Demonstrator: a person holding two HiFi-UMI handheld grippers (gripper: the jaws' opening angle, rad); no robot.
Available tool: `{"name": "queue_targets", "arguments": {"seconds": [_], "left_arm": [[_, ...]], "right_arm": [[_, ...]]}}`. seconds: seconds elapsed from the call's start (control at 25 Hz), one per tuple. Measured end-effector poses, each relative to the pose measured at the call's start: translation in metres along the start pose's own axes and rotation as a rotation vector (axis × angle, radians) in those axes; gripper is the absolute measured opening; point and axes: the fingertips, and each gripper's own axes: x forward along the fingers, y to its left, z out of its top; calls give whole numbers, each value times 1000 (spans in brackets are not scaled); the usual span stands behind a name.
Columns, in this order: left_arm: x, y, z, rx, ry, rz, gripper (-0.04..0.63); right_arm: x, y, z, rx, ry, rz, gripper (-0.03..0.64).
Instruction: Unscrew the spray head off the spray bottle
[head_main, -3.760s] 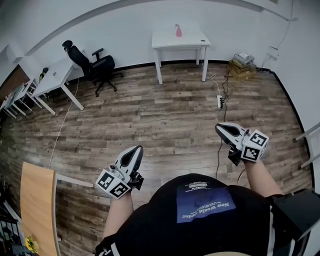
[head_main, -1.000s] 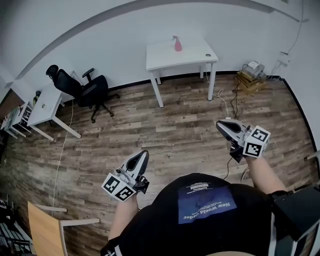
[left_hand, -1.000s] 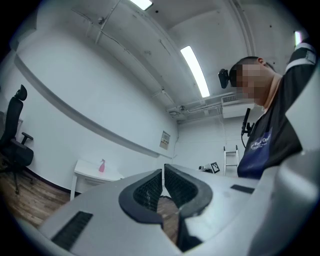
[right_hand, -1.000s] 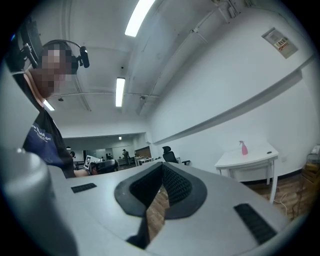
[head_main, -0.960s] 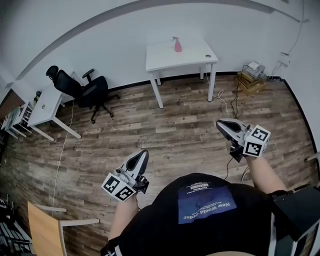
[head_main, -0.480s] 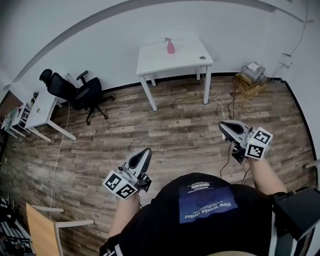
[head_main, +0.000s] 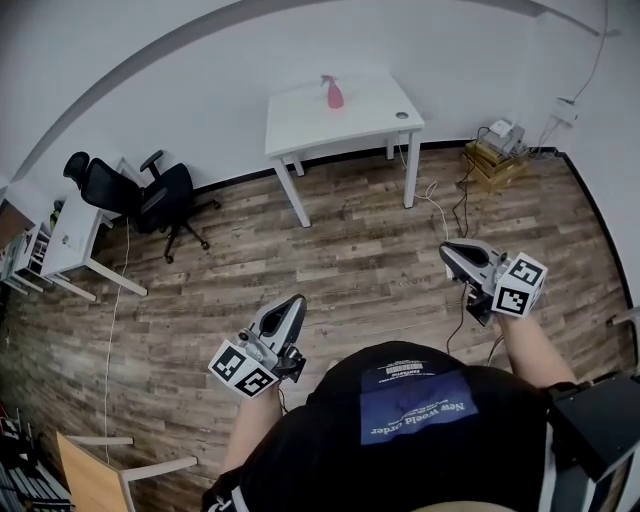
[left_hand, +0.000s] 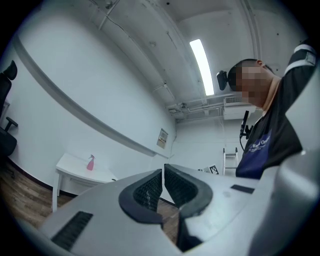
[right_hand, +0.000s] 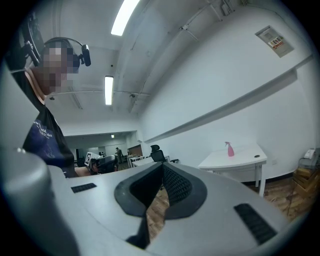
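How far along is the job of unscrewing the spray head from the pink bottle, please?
Nothing looks done yet: the spray bottle stands on the white table across the room, head on. Nothing is in hand: the left gripper and right gripper are shut and empty. Left: reach the table, grip the bottle, unscrew the head.

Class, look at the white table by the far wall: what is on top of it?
A pink spray bottle, upright, and a small dark round mark, too small to identify. Nothing hides the tabletop.
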Motion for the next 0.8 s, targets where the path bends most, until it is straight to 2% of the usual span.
{"name": "queue_targets", "arguments": {"seconds": [0.36,0.6,0.8], "left_arm": [[-40,106,58,35,-12,-52,18],[-67,169,73,8,9,-62,18],[-79,204,73,-11,-21,-50,18]], "right_arm": [[107,24,24,-44,-48,-57,-3],[174,39,14,-29,-24,-71,-3],[208,39,3,-42,27,-63,-3]]}}
